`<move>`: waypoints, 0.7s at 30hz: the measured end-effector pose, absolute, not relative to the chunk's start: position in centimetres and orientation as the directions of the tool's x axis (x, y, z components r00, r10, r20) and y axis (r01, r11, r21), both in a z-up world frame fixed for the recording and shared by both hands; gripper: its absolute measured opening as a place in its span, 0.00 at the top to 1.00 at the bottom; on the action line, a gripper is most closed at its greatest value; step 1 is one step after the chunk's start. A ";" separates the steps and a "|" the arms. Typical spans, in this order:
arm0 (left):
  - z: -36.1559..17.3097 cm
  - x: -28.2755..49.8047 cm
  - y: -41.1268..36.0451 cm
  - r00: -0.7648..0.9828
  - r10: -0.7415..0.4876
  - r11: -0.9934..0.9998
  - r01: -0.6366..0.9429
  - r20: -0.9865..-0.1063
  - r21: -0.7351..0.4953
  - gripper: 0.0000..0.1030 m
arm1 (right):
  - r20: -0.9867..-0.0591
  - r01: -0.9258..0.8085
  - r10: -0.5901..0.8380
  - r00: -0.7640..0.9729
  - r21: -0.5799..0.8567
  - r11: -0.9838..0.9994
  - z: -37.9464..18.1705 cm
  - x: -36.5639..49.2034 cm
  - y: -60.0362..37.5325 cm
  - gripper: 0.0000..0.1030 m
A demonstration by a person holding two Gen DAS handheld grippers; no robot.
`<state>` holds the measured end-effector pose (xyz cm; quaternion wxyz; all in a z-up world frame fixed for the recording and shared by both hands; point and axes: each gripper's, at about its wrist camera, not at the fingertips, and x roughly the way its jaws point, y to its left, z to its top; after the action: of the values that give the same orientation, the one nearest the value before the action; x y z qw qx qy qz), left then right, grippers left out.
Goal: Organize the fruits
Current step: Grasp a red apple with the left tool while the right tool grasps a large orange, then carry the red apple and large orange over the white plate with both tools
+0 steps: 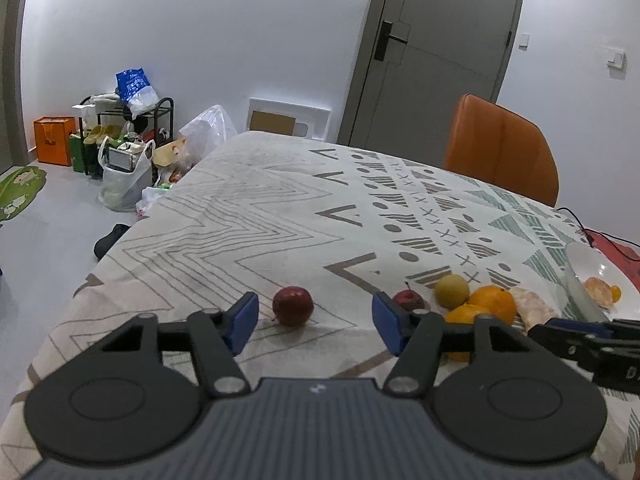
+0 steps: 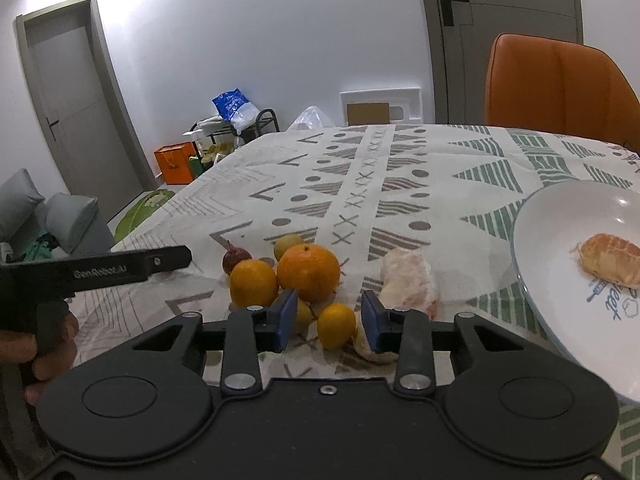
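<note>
My left gripper (image 1: 314, 324) is open and empty, low over the patterned tablecloth (image 1: 256, 216). A dark red fruit (image 1: 293, 306) lies just ahead between its fingers. A second red fruit (image 1: 408, 300), a yellow fruit (image 1: 452, 291) and oranges (image 1: 494, 303) lie to its right. My right gripper (image 2: 329, 322) is open, with a small orange fruit (image 2: 336, 326) between its fingers, not gripped. A large orange (image 2: 308, 272), another orange (image 2: 254, 283) and a peeled pomelo piece (image 2: 408, 282) lie ahead. A white plate (image 2: 560, 216) at right holds a peeled tangerine (image 2: 610, 260).
An orange chair (image 2: 560, 84) stands behind the table. The table's left edge drops to the floor, where bags and a shoe rack (image 1: 128, 140) stand. The left gripper's body (image 2: 100, 268) shows at the left in the right wrist view. A red cloth and cable (image 1: 608, 240) lie beside the plate.
</note>
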<state>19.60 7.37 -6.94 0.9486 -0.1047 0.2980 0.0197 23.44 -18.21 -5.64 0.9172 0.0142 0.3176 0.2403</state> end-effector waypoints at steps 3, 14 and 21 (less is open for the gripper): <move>-7.3 20.2 7.7 0.816 -0.024 0.975 -0.107 -0.578 -0.192 0.49 | -0.572 -0.438 0.451 0.685 0.170 0.883 -5.2 23.7 -17.8 0.65; -6.9 20.2 9.0 0.813 -0.038 0.973 -0.103 -0.581 -0.208 0.79 | -0.576 -0.446 0.456 0.678 0.171 0.879 -5.1 25.4 -16.2 0.64; -5.9 19.4 9.3 0.823 -0.039 0.974 -0.096 -0.566 -0.206 0.79 | -0.583 -0.443 0.469 0.664 0.198 0.874 -5.8 26.8 -15.6 0.58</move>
<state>19.37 9.29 -5.91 0.9481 -0.1133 0.2968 0.0151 26.76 -15.58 -5.78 0.9118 0.0195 0.3250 0.2501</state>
